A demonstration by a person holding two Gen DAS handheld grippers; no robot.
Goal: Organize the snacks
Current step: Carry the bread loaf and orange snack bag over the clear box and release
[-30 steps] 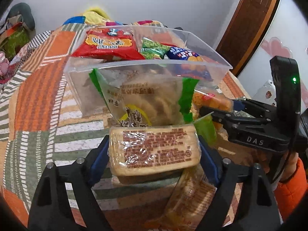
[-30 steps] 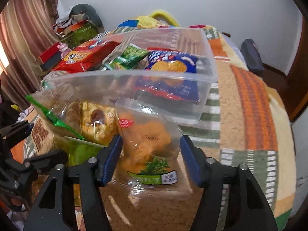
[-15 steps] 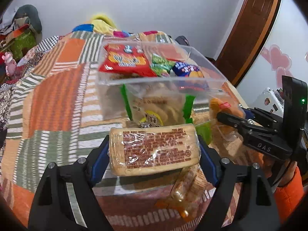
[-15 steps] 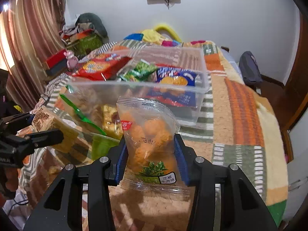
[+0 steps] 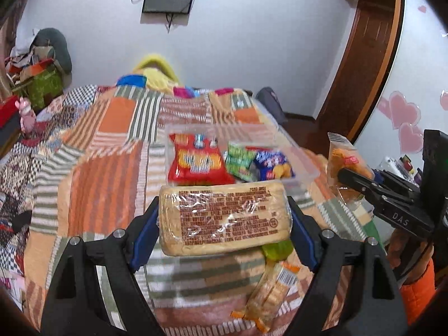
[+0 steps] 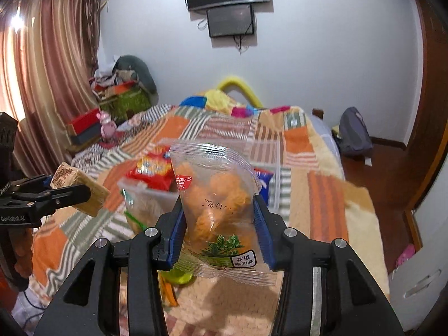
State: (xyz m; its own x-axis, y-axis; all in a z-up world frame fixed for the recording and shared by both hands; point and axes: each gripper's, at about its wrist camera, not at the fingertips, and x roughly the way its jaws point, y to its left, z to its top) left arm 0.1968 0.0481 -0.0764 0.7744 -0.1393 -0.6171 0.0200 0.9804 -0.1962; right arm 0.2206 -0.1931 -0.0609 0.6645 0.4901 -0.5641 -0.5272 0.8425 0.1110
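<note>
My left gripper is shut on a wrapped bread loaf and holds it in the air in front of the clear plastic bin. The bin holds a red packet, a green packet and a blue packet. My right gripper is shut on a clear bag of orange snacks, also lifted; it shows in the left wrist view. The loaf shows at the left of the right wrist view.
The bin stands on a patchwork quilt on a bed. A long cracker pack and a green-edged bag lie on the quilt near me. A door is at the right, and clutter at the left.
Both grippers have risen and pulled back from the bin with their loads. The right gripper closed on the orange snack bag and lifted it off the quilt.
</note>
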